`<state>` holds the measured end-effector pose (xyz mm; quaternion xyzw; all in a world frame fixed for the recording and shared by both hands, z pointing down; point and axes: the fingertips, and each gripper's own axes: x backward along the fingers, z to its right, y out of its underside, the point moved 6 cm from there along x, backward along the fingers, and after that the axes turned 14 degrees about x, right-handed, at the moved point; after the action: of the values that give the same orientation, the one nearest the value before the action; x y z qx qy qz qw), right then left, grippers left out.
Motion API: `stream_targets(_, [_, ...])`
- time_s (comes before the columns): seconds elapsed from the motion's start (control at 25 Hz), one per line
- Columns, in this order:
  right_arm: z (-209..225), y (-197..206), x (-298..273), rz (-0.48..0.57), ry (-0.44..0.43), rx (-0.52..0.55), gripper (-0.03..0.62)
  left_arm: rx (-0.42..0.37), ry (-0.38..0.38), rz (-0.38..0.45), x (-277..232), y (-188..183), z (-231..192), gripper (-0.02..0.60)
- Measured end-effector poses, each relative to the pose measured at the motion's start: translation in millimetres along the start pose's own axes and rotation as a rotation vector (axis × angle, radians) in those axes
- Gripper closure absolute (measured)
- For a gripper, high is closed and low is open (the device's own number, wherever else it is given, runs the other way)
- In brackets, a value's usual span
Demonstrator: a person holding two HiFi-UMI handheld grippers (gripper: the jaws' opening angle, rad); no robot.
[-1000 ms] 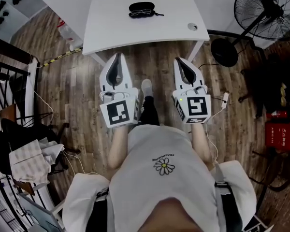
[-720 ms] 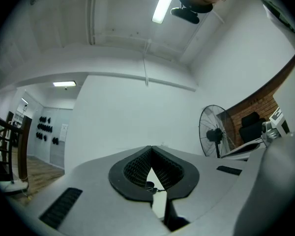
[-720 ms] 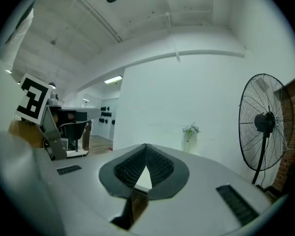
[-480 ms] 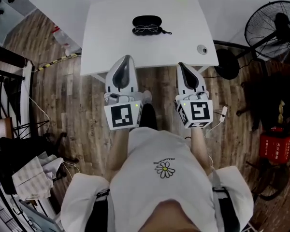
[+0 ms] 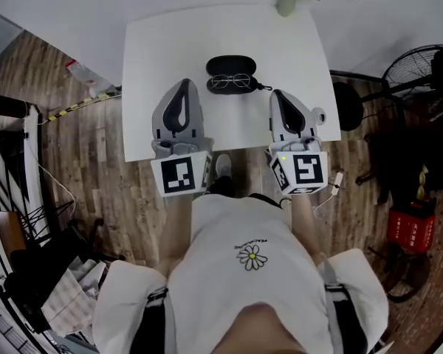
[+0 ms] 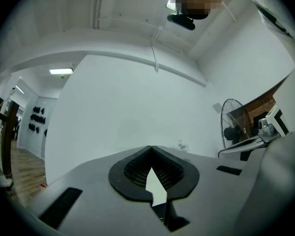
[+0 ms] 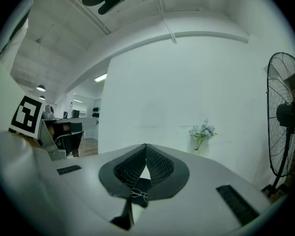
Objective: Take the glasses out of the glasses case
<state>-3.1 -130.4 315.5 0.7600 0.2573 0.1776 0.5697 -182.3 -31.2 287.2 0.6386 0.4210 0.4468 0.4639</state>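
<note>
On the white table [image 5: 162,50] lies an open black glasses case [image 5: 231,66]. A pair of thin-framed glasses [image 5: 232,82] rests on its near half. My left gripper [image 5: 181,82] hovers over the table just left of the case, shut and empty. My right gripper [image 5: 276,93] is just right of the case, also shut and empty. In the left gripper view the left gripper [image 6: 150,148] has its jaws meeting at the tip. In the right gripper view the right gripper [image 7: 146,145] is shut, and the glasses [image 7: 137,194] show small below the pads.
A small vase with flowers [image 5: 289,0] stands at the table's far edge. A round cable hole [image 5: 319,115] sits at the near right corner. A floor fan [image 5: 430,72] and a red box [image 5: 410,227] stand on the wooden floor at the right.
The person has walked up to the table. Both grippers moved forward from over the floor to over the table's near part, flanking the case. Both stayed shut.
</note>
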Motion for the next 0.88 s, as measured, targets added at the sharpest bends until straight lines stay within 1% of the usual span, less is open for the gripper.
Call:
stream_targets(0.12, [4.9, 6.4, -24.5, -0.03, -0.003, -0.019, 0.585, 0.047, -0.012, -0.017, -24.3, 4.9, -10.9, 0.565])
stream_targets(0.32, [12.8, 16.4, -50.4, -0.044, -0.047, -0.042, 0.585, 0.038, -0.022, -0.055, -44.9, 20.5, -15.9, 0.565])
stream_targets(0.44, [16.9, 19.7, -67.4, -0.029, -0.1, -0.047, 0.585, 0.024, -0.046, -0.021, -53.7, 20.2, -17.4, 0.565])
stream_targets(0.52, [17.0, 19.0, -72.9, -0.018, -0.127, -0.061, 0.585, 0.031, -0.055, -0.006, -54.9, 17.4, -14.7, 0.565])
stream_targets(0.6, [19.0, 18.3, -75.4, -0.005, -0.137, -0.077, 0.585, 0.044, -0.052, -0.004, -56.7, 15.5, -8.7, 0.565])
stream_targets(0.72, [21.2, 19.3, -82.3, 0.007, -0.152, -0.08, 0.585, 0.037, -0.049, 0.001, -63.9, 14.9, -6.4, 0.565])
stream_targets(0.88, [21.5, 25.1, -84.3, -0.007, -0.168, -0.099, 0.585, 0.026, -0.046, 0.001, -68.4, 13.6, -7.2, 0.565])
